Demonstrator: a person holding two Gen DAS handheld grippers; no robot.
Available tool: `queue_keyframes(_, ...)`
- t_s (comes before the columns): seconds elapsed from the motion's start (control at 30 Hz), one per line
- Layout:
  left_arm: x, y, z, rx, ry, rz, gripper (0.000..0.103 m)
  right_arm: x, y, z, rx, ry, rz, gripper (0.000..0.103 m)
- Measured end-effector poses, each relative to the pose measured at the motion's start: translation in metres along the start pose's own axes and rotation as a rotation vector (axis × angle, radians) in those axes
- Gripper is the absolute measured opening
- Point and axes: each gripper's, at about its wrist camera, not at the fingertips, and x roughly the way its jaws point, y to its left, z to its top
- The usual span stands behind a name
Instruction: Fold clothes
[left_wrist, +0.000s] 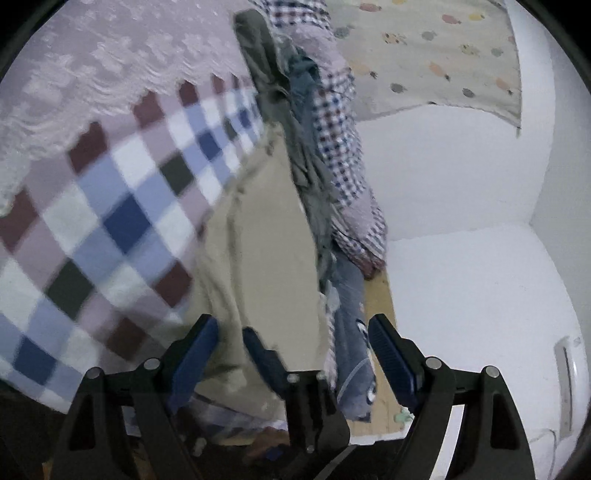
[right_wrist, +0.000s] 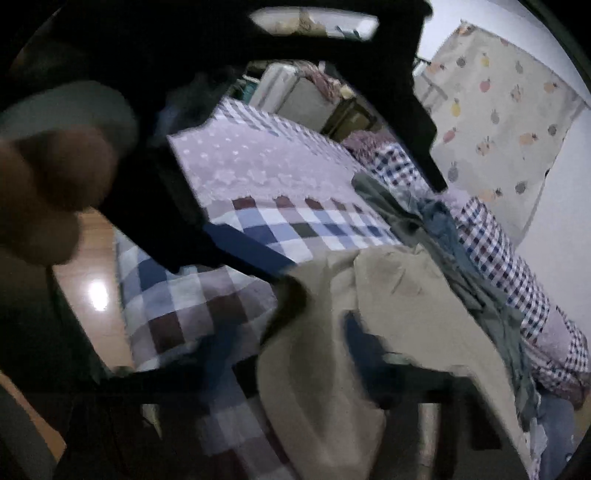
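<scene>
checkered bed (left_wrist: 110, 206) is carrying beige garment (left_wrist: 258, 236) running lengthwise ahead, left hand-held gripper (left_wrist: 231, 341) pinching its near edge, right hand-held gripper (right_wrist: 314, 325) state unclear.

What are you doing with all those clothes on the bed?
A person is folding laundry with a two-finger gripper in each hand. Both grippers are working on the beige garment, which lies on the checkered bedspread. The left gripper has cloth between its jaws, and the right gripper is partly buried in the same fabric, so its grip is hard to judge. A heap of other clothes waits along the far edge of the bed. The beige piece looks rumpled, not folded yet.
</scene>
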Motion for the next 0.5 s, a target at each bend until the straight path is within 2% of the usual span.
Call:
queue_keyframes(0.07,-0.011,0.008,0.002,-0.011,-0.026,0.039,0.087,0.01,0.001,0.002,0.017,0.028,0.005,0.035)
queue_keyframes(0.13,-0.016,0.013,0.003,-0.018,-0.038,0.081,0.087,0.013,0.002,0.003,0.025,0.028,0.017,0.003)
queue_keyframes(0.27,-0.011,0.02,0.006,-0.024,-0.032,0.168,0.084,0.003,0.003,0.004,0.021,-0.009,0.018,0.003)
queue_keyframes(0.37,-0.006,0.023,0.008,-0.023,-0.024,0.216,0.068,0.0,-0.001,0.006,0.031,-0.02,0.023,0.003)
queue_keyframes(0.43,0.0,0.021,0.01,-0.015,-0.012,0.223,0.045,-0.001,-0.003,0.007,0.021,-0.023,0.017,0.003)
queue_keyframes(0.5,0.003,0.02,0.013,-0.002,0.004,0.231,0.03,-0.002,-0.003,0.009,0.015,-0.025,0.011,0.003)
